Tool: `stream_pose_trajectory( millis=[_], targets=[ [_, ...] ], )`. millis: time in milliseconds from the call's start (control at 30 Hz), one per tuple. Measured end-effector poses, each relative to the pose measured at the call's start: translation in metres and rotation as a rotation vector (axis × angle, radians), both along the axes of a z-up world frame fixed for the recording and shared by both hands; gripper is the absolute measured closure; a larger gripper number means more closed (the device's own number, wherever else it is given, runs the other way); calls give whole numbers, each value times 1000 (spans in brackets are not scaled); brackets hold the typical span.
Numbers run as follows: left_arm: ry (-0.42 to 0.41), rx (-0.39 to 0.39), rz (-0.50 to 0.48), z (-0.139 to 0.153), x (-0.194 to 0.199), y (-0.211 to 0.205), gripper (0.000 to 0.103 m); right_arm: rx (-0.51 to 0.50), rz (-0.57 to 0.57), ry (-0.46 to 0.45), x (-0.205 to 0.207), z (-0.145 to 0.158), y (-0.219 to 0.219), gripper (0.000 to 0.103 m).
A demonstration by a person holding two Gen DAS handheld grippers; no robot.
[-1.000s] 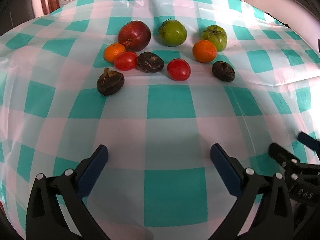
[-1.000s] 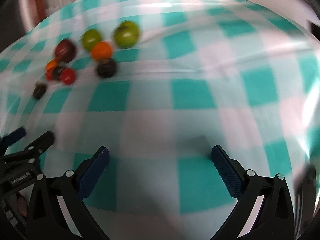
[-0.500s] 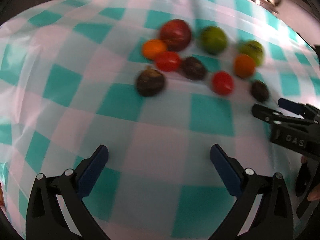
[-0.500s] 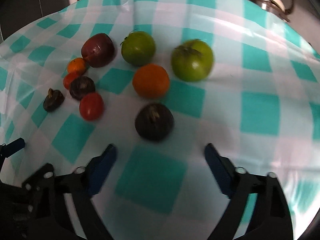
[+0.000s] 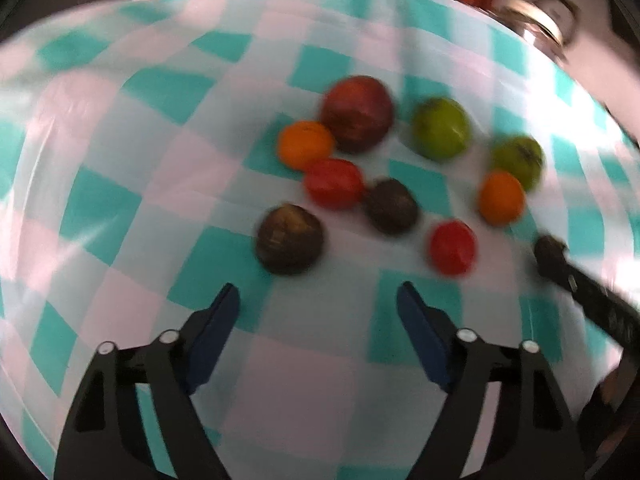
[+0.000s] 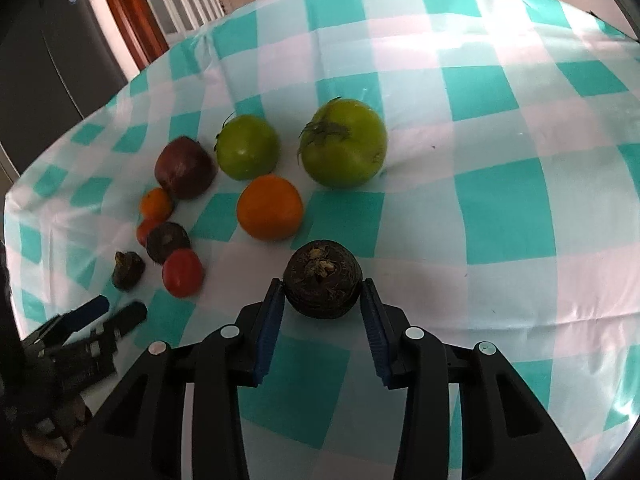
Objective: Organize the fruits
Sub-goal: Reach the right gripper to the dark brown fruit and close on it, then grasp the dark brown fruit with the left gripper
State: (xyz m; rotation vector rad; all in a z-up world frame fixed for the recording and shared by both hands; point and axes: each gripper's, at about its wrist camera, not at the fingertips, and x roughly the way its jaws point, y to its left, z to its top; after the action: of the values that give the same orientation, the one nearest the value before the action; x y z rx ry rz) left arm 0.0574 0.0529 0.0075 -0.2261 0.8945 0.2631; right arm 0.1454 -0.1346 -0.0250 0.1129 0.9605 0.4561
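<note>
Several fruits lie on a teal-and-white checked cloth. In the right wrist view my right gripper has its pads on both sides of a dark brown fruit that rests on the cloth. Beyond it are an orange, two green tomatoes, a dark red fruit, and small fruits. In the blurred left wrist view my left gripper is open and empty, just short of another dark brown fruit. A red tomato lies behind it.
The right gripper's tip shows at the right edge of the left wrist view. The left gripper shows at the lower left of the right wrist view. A metal pot stands past the table's far edge. A dark cabinet stands at left.
My right gripper has moved forward and narrowed around the dark brown fruit. My left gripper has moved toward the fruit cluster and narrowed slightly.
</note>
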Motion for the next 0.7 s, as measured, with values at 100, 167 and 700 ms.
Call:
stream_pose_trajectory(
  millis=[100, 167, 700],
  targets=[
    [1, 22, 21, 0, 12, 8, 35, 30, 7, 19, 1, -1, -9, 63],
    [8, 57, 11, -1, 22, 7, 45, 54, 6, 27, 7, -3, -9, 63],
    [-190, 30, 86, 42, -98, -9, 62, 124, 28, 47, 11, -5, -9, 64]
  ],
)
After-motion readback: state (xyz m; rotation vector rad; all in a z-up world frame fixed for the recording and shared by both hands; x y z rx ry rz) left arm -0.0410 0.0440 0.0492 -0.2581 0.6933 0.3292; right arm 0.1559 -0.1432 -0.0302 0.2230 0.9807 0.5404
